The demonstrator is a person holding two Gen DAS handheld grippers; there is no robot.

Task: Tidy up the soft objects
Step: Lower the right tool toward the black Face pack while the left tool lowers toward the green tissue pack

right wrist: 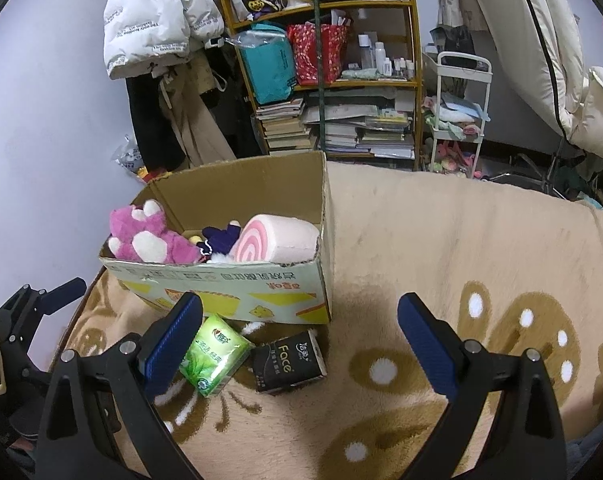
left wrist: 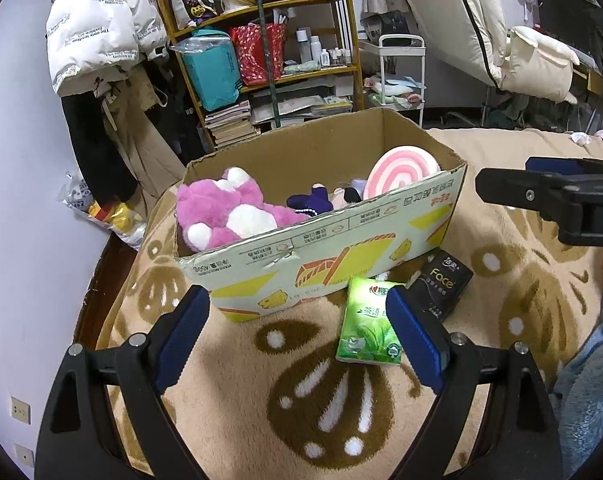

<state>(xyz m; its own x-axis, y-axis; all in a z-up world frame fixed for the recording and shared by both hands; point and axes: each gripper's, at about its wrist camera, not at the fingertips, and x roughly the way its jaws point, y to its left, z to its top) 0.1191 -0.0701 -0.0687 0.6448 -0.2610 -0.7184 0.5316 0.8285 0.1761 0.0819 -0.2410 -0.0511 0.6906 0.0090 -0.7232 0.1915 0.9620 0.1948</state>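
A cardboard box (left wrist: pixel 341 256) (right wrist: pixel 237 292) stands on the patterned blanket. Inside lie a pink and white plush bear (left wrist: pixel 221 212) (right wrist: pixel 149 236), a dark purple plush (left wrist: pixel 311 200) (right wrist: pixel 219 236) and a pink swirl roll cushion (left wrist: pixel 401 172) (right wrist: pixel 277 240). In front of the box lie a green tissue pack (left wrist: pixel 371 324) (right wrist: pixel 215 354) and a black "Face" tissue pack (left wrist: pixel 441 284) (right wrist: pixel 287 360). My left gripper (left wrist: pixel 297 340) is open and empty, just short of the box. My right gripper (right wrist: pixel 301 344) is open and empty above the tissue packs; it also shows in the left wrist view (left wrist: pixel 549 196).
The beige and brown blanket (left wrist: pixel 301 400) (right wrist: pixel 461 240) covers the surface. Behind stand a cluttered wooden shelf (left wrist: pixel 269 40) (right wrist: pixel 333 60), hanging coats (left wrist: pixel 101 40) (right wrist: pixel 153 20) and a white cart (right wrist: pixel 457 120). The surface's left edge drops off by the wall.
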